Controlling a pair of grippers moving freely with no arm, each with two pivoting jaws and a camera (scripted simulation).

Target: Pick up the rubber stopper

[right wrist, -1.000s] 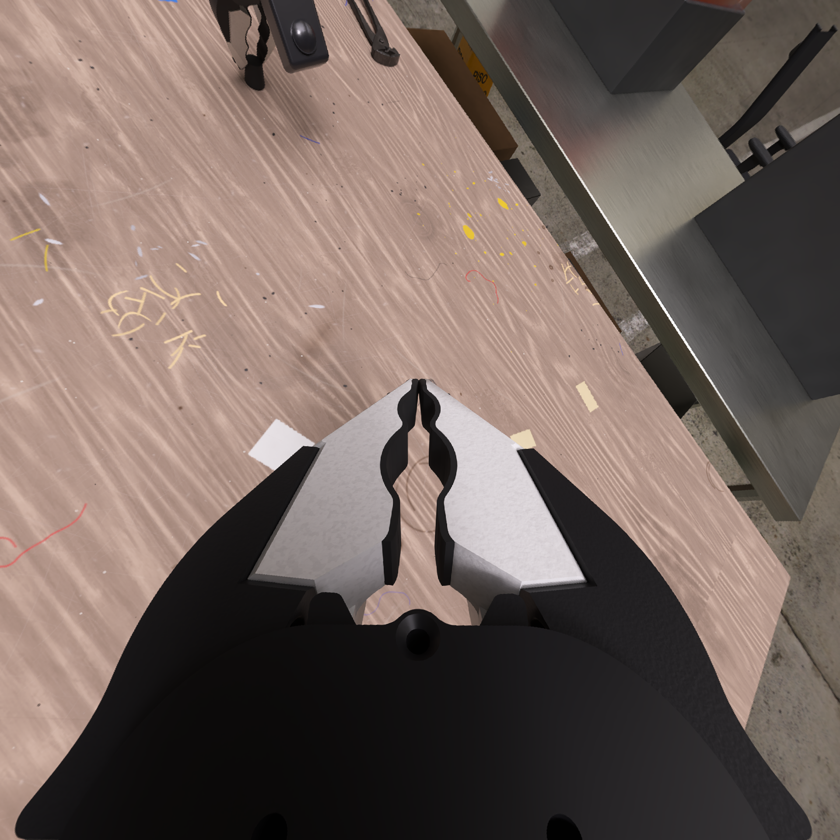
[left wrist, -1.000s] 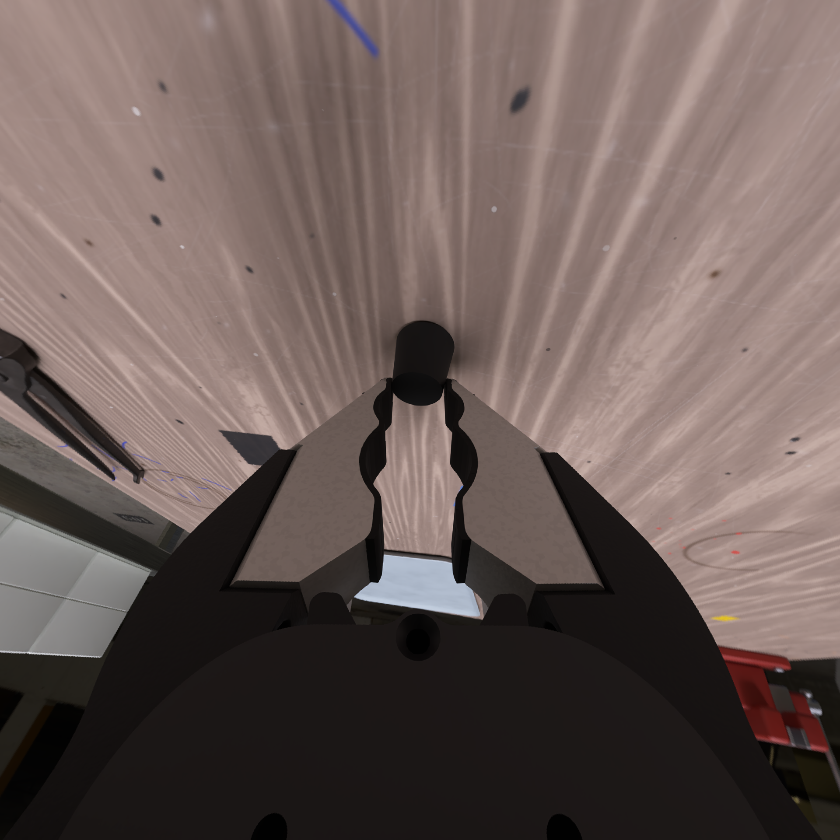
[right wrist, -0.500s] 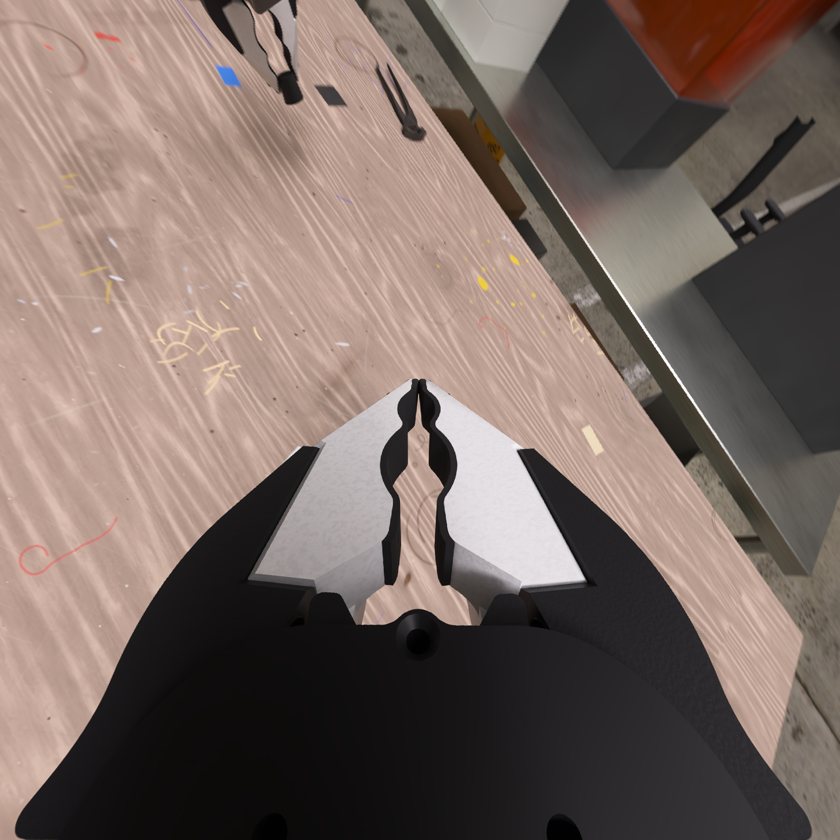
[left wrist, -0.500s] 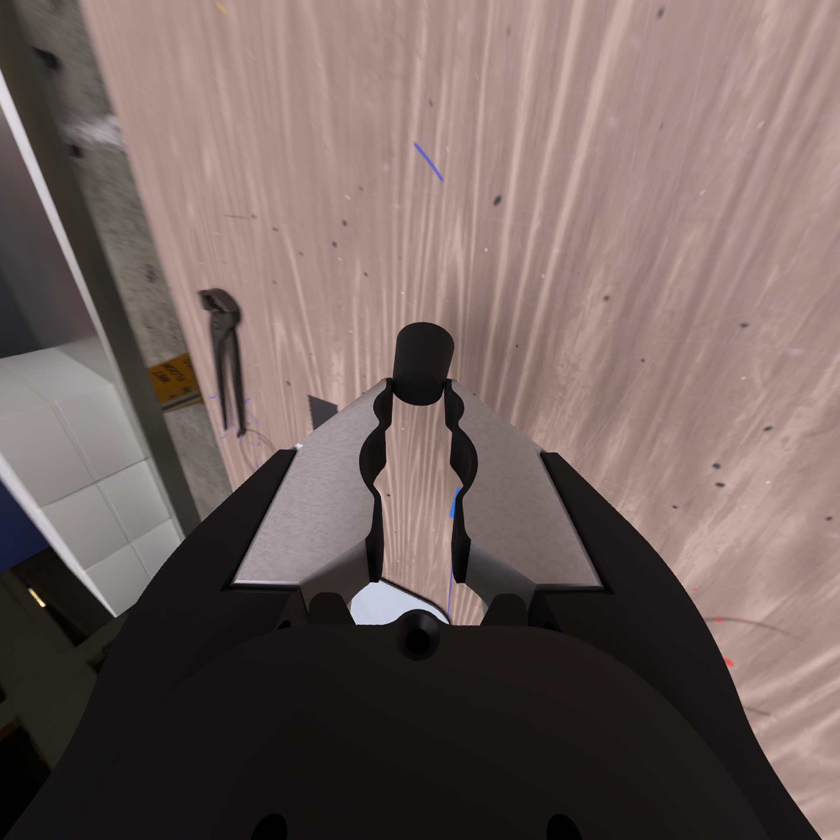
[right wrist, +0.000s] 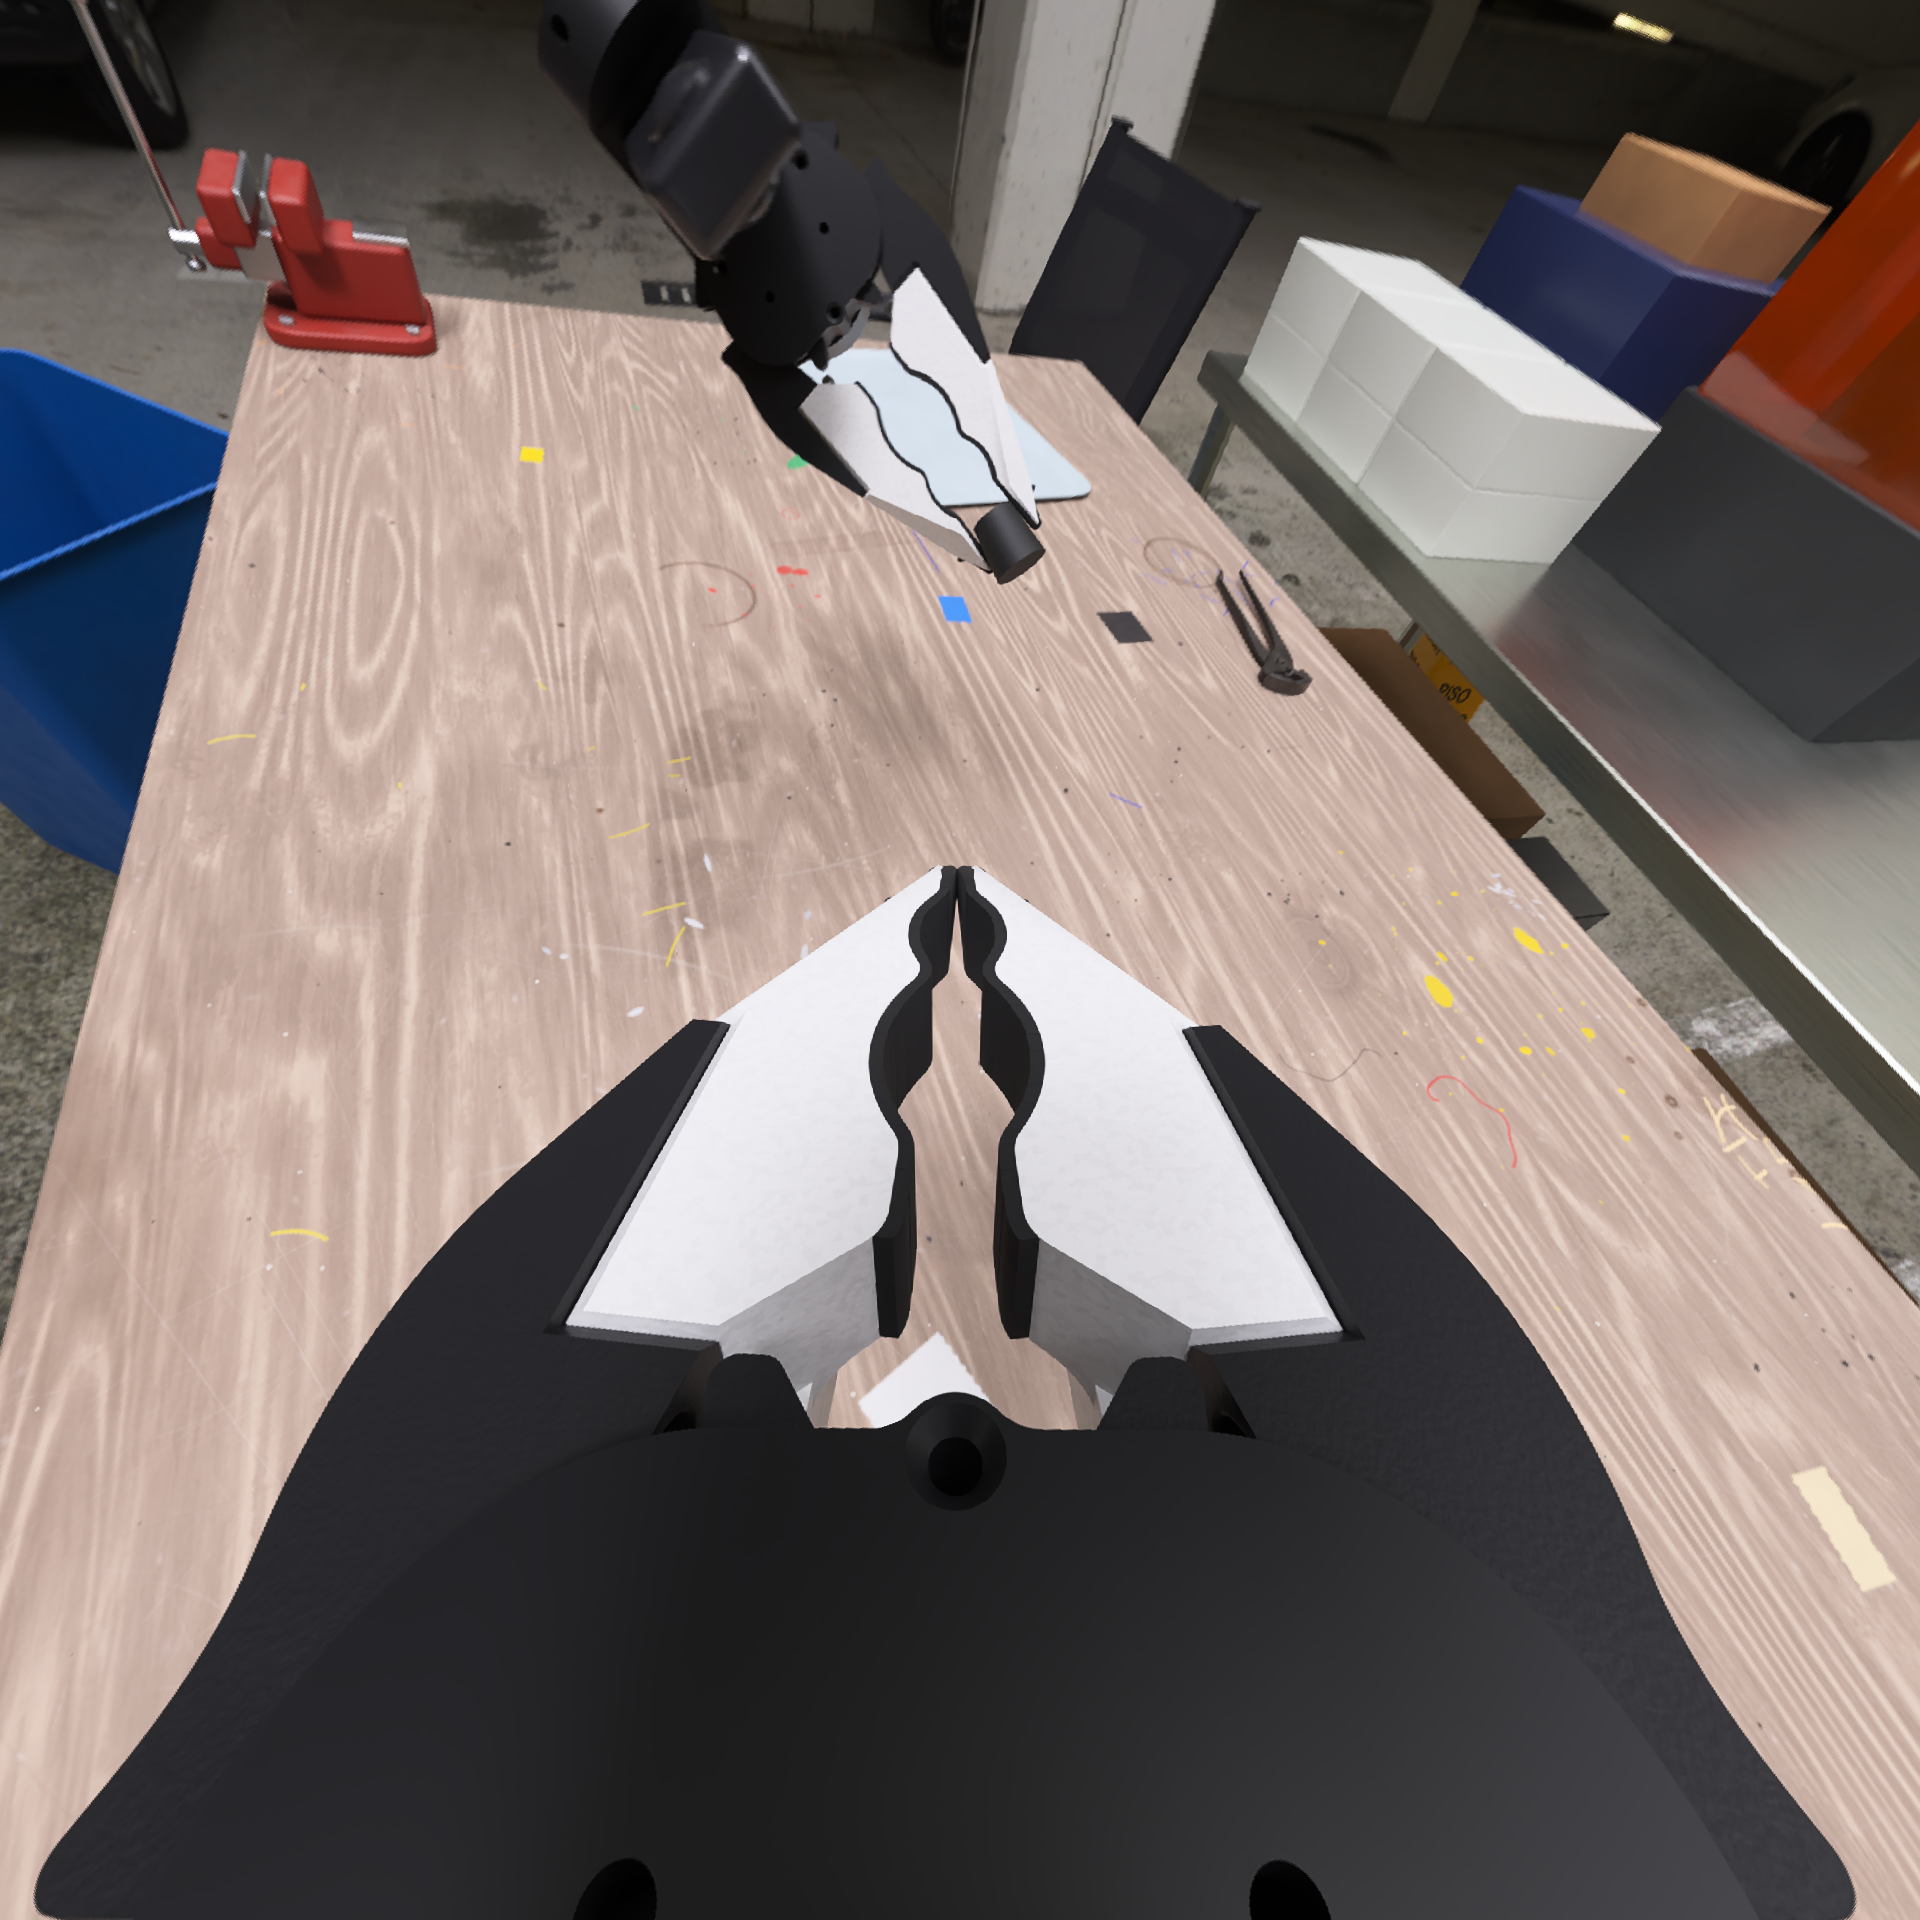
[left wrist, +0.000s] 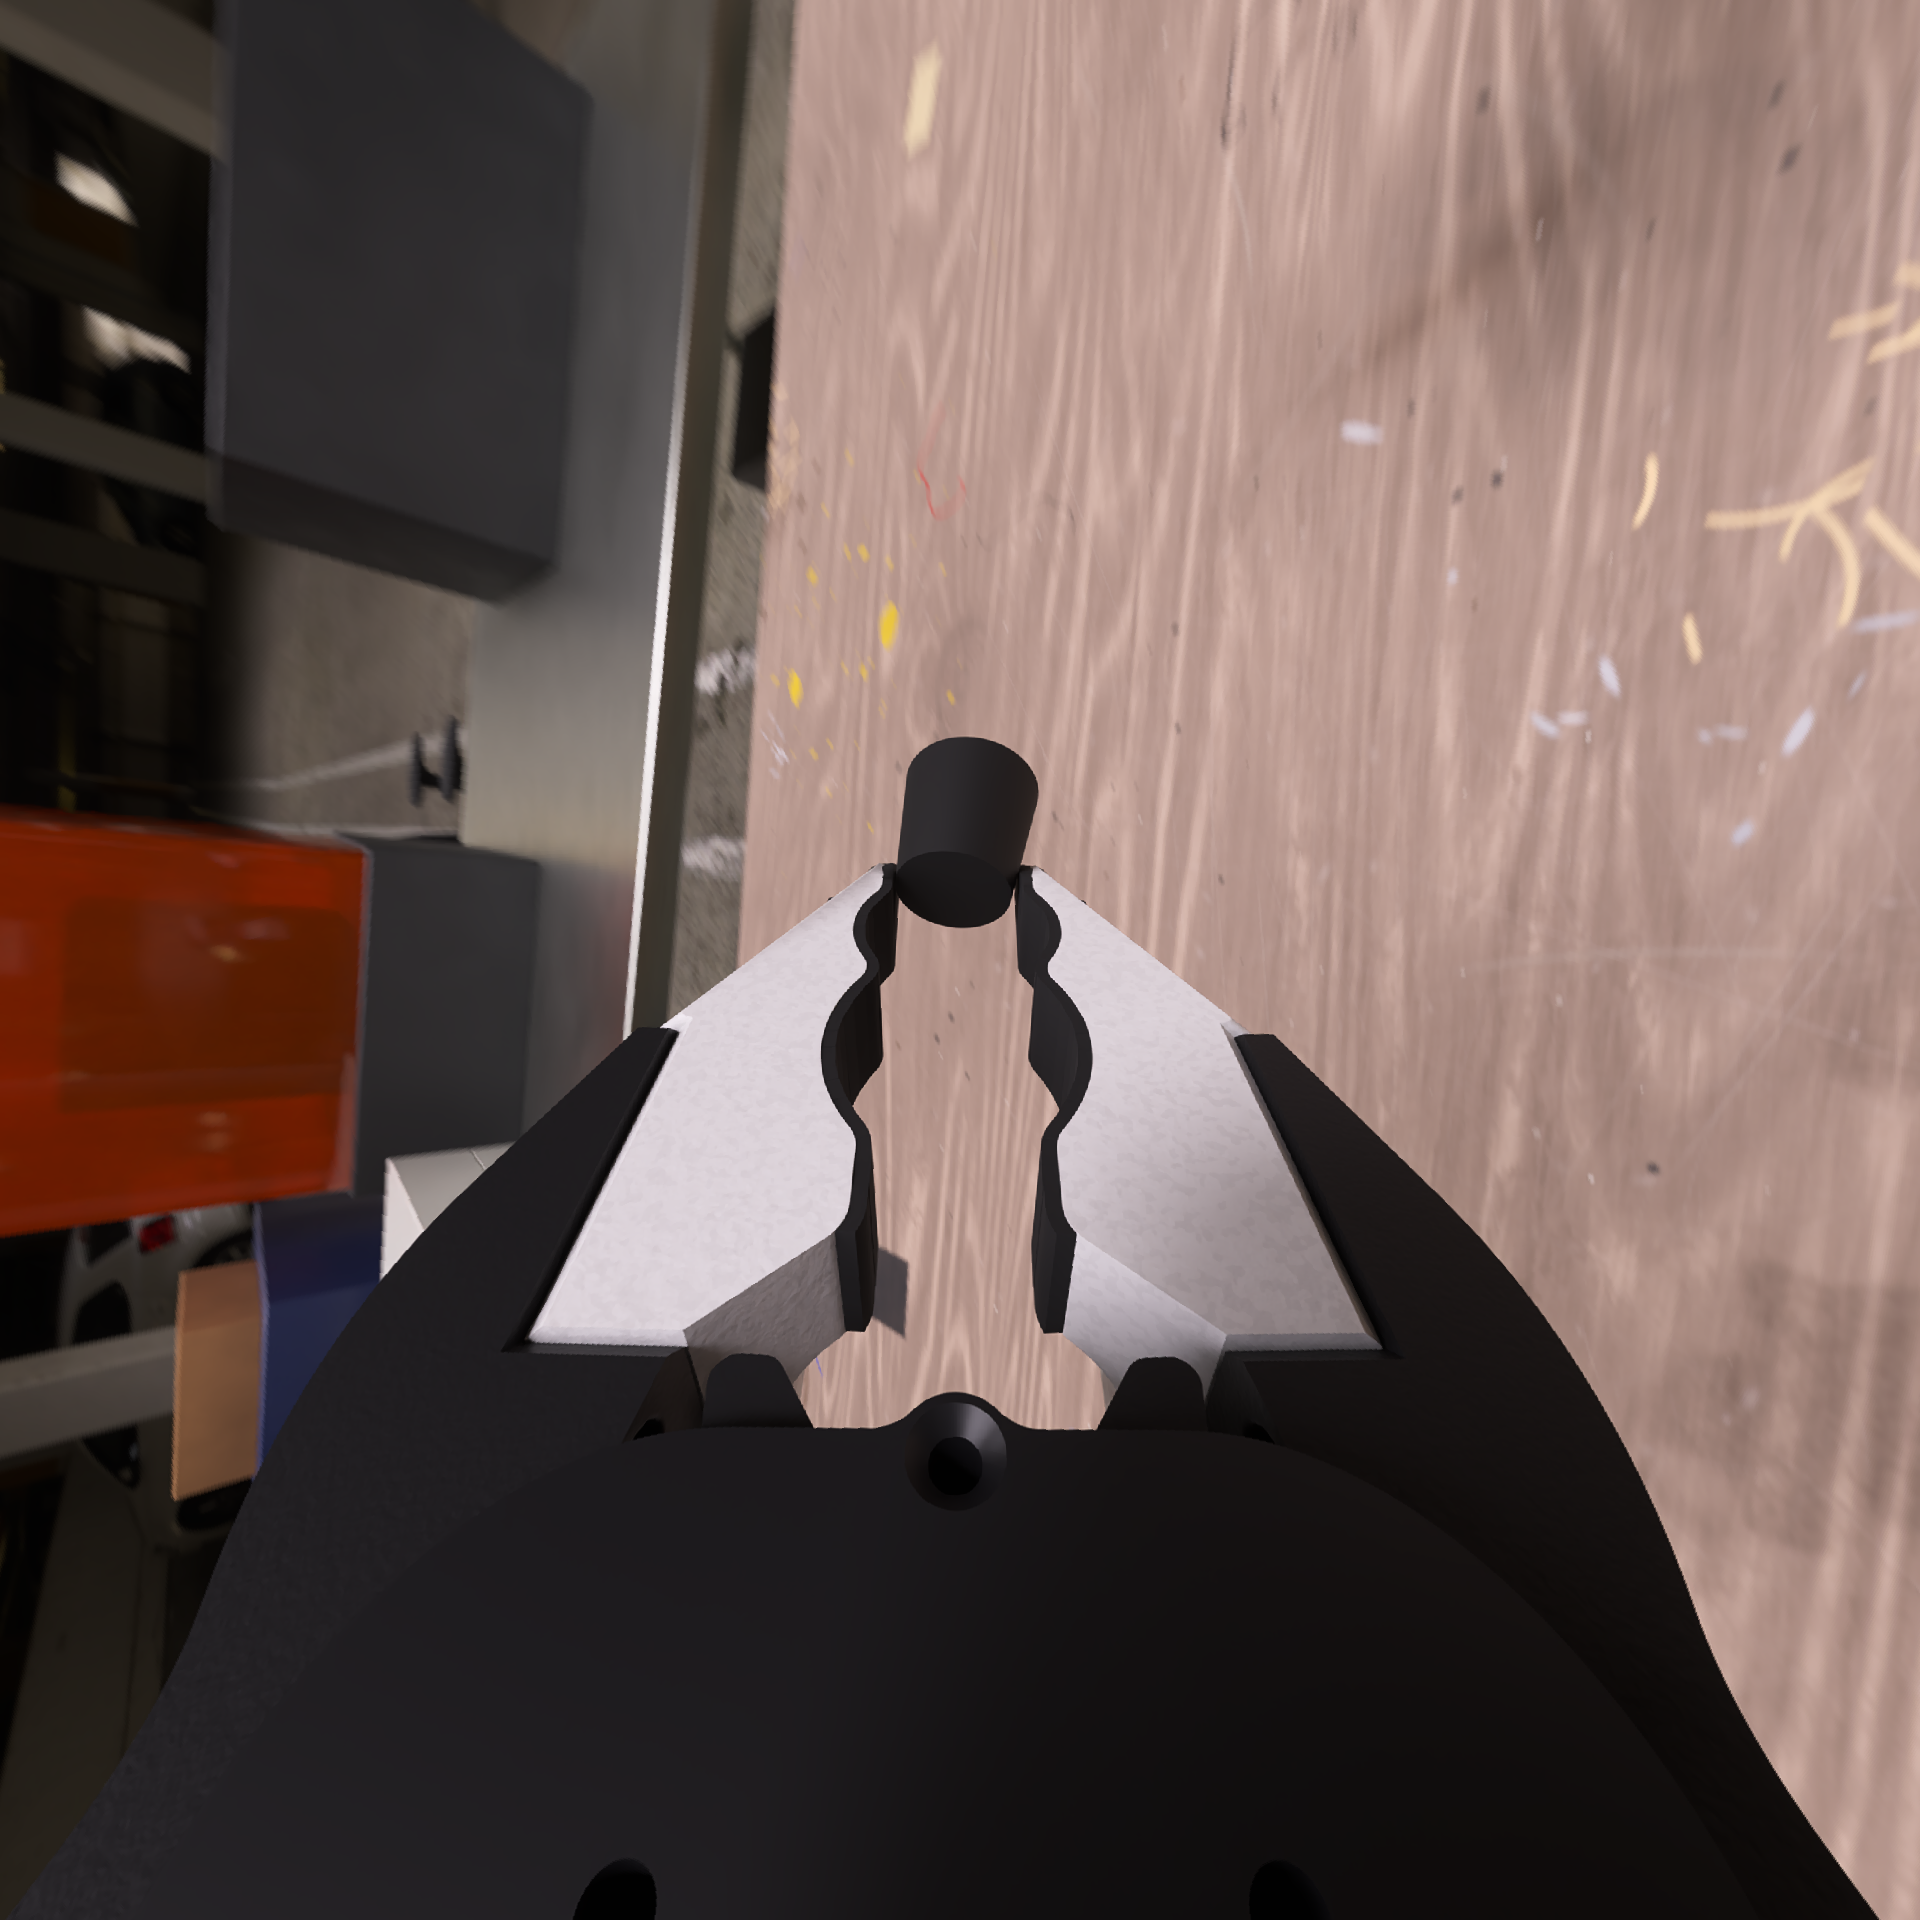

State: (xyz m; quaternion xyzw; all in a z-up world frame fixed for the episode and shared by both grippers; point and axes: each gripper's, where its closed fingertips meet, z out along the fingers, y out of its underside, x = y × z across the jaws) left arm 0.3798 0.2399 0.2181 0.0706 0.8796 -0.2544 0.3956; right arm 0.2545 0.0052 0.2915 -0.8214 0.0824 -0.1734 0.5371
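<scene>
The rubber stopper [left wrist: 966, 831] is a small black tapered plug. My left gripper [left wrist: 956, 896] is shut on it at the fingertips and holds it well above the wooden table [left wrist: 1351, 520]. In the right wrist view the left gripper [right wrist: 1003, 535] shows at the far middle of the table, raised and tilted, with the stopper [right wrist: 1010, 542] at its tip. My right gripper [right wrist: 956, 878] is shut and empty, above the near middle of the table [right wrist: 416, 831].
Black pliers [right wrist: 1262, 634] lie near the table's right edge. A red vise [right wrist: 312, 260] stands at the far left corner, a blue bin [right wrist: 73, 582] at the left. A pale mat [right wrist: 935, 436] lies under the left gripper. A metal bench [right wrist: 1662, 748] with boxes runs along the right.
My left gripper has risen and swung round with the stopper in it, so the bench side now shows. My right gripper has tilted up, bringing the far end of the table into view.
</scene>
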